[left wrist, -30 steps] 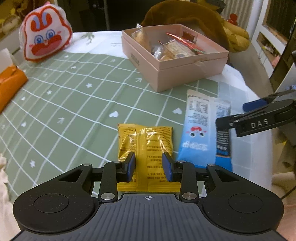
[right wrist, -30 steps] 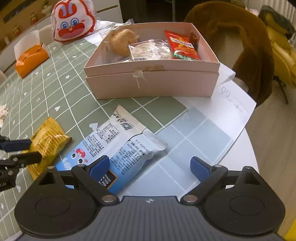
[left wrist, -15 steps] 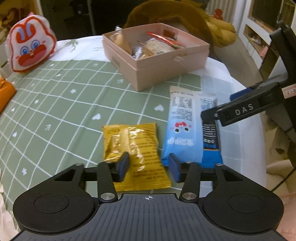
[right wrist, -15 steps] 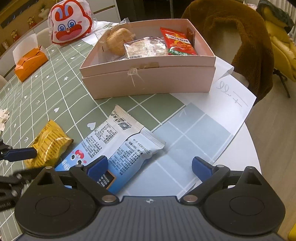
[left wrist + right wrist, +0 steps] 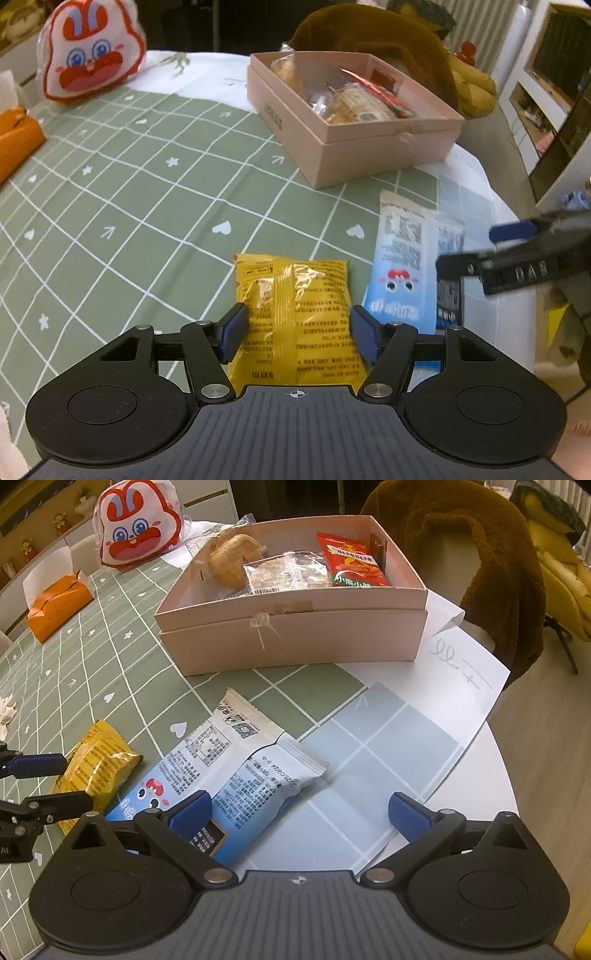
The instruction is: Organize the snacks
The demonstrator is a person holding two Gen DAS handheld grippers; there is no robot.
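The pink box (image 5: 295, 642) is sitting on the surface (image 5: 129, 206), already holding several snacks. In front of it, the yellow packet (image 5: 295, 317) is lying flat between the left tongs (image 5: 297, 332), whose jaws have just been opening and are straddling it untouched. They need lowering until both pads flank the packet's edges before squeezing. Right tongs (image 5: 299, 812) are gaping wide over the blue packet (image 5: 221, 768), gripping nothing. The packet's near ends are hiding beneath both tongs.
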